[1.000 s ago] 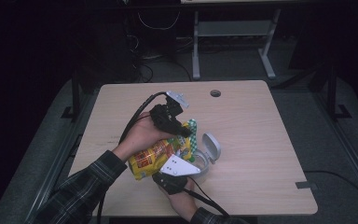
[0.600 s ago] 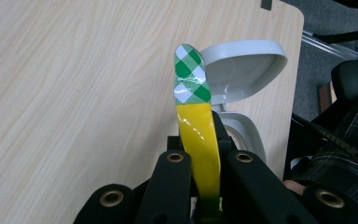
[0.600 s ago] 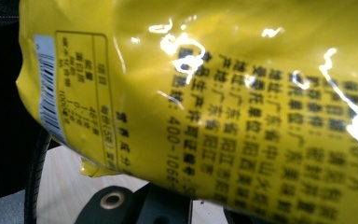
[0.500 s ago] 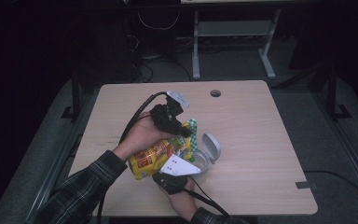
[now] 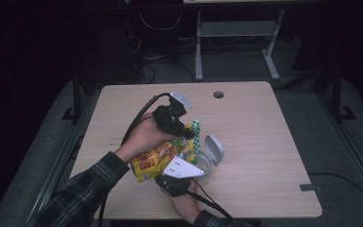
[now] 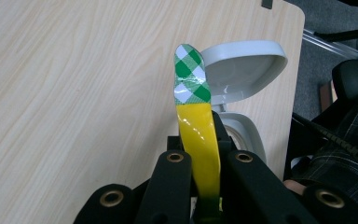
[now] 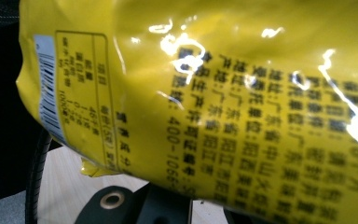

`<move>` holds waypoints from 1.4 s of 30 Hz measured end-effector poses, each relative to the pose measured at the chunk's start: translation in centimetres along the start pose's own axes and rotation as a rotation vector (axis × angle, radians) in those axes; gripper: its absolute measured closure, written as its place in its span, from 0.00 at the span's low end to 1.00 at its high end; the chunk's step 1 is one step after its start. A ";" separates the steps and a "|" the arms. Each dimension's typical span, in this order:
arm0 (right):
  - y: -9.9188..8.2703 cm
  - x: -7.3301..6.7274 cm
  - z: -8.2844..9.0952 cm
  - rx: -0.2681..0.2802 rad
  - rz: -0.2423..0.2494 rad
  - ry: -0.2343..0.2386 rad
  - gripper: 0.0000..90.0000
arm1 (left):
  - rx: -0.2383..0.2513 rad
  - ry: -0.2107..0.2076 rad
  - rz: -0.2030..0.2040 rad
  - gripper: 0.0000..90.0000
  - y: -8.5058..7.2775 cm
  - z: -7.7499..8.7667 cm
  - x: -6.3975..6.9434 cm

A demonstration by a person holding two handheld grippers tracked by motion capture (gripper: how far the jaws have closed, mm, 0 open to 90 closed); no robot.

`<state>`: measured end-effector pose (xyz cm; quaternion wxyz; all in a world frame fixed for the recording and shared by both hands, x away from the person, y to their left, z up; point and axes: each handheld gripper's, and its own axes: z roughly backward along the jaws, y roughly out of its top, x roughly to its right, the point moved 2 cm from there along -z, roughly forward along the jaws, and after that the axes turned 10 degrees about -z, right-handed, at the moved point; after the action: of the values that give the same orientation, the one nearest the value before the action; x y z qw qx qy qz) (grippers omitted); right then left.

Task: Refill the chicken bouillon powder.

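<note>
Both grippers pinch the yellow snack bag over the table's near edge: left gripper clamps its checkered top seal, right gripper its lower part (jaws hidden). Pull apart evenly, above the open-lidded grey container

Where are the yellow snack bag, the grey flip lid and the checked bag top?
yellow snack bag (image 5: 153, 160), high view, printed front.
grey flip lid (image 6: 242, 70), left gripper view, inner face.
checked bag top (image 6: 191, 77), left gripper view, green-white seal.
</note>
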<state>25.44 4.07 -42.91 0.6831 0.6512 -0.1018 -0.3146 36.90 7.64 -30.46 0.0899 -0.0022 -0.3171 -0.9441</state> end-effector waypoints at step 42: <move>0.2 0.0 0.2 0.008 0.000 0.006 1.00 | 0.005 0.000 0.003 1.00 0.2 0.0 0.1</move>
<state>25.42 3.91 -42.75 0.6809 0.6547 -0.1011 -0.3121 36.83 7.48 -30.37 0.0911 -0.0025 -0.3193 -0.9433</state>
